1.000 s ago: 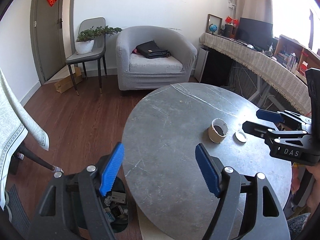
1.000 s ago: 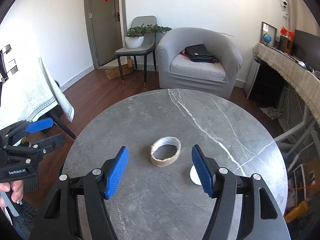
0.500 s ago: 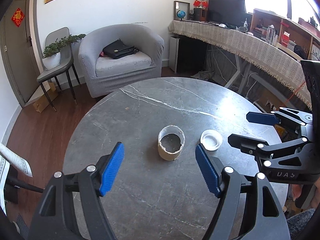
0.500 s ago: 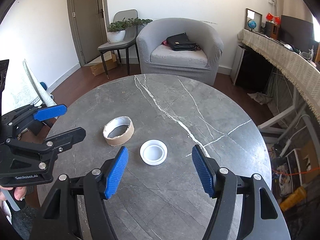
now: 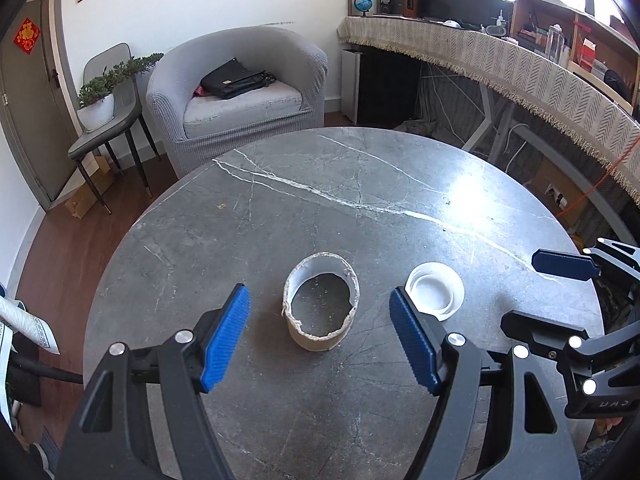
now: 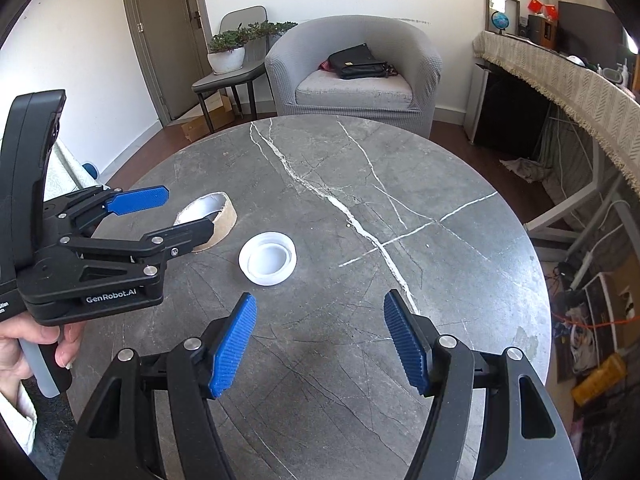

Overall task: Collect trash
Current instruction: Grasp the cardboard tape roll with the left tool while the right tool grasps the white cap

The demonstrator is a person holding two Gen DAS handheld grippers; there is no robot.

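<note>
Left tool (image 5: 320, 340), jaws wide, hovers just short of the cardboard ring (image 5: 321, 306), nearer than the right tool (image 6: 320, 344), also wide, facing the white lid (image 6: 267, 258) beside the ring on the bench (image 5: 280, 208).

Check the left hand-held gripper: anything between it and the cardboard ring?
Nothing visible. The left hand-held gripper is open, and the cardboard ring sits just ahead between its fingers on bare table. The white lid lies off to the right, apart.

Black left gripper (image 5: 320, 340) with ribbed blue pads, silver screws, "GenRobot.AI" lettering; seemingly a white sleeve.
</note>
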